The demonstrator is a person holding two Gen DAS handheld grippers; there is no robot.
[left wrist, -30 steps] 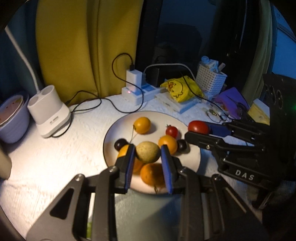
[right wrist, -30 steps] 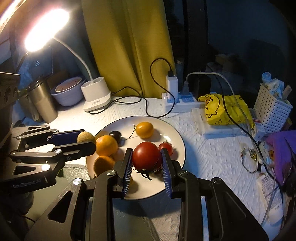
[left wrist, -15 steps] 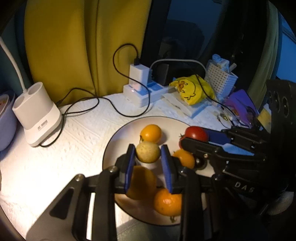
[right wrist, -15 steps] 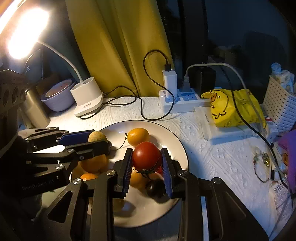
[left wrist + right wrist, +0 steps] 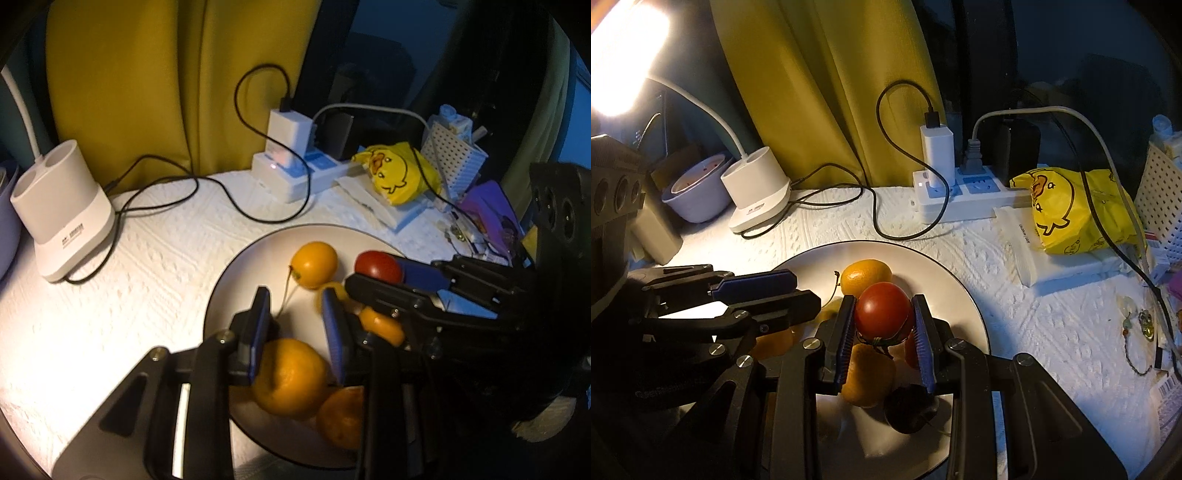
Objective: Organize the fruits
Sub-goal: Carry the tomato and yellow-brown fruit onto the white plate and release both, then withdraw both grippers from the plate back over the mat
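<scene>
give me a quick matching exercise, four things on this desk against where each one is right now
Things:
1. red tomato
2. white charger
3. yellow duck bag
4. dark round fruit

Places:
a. plugged into the power strip
b. lying loose on the plate
c. clamped in the right gripper
d. resting on a flat white packet

Pairs: 1-c, 2-a, 3-d, 4-b
</scene>
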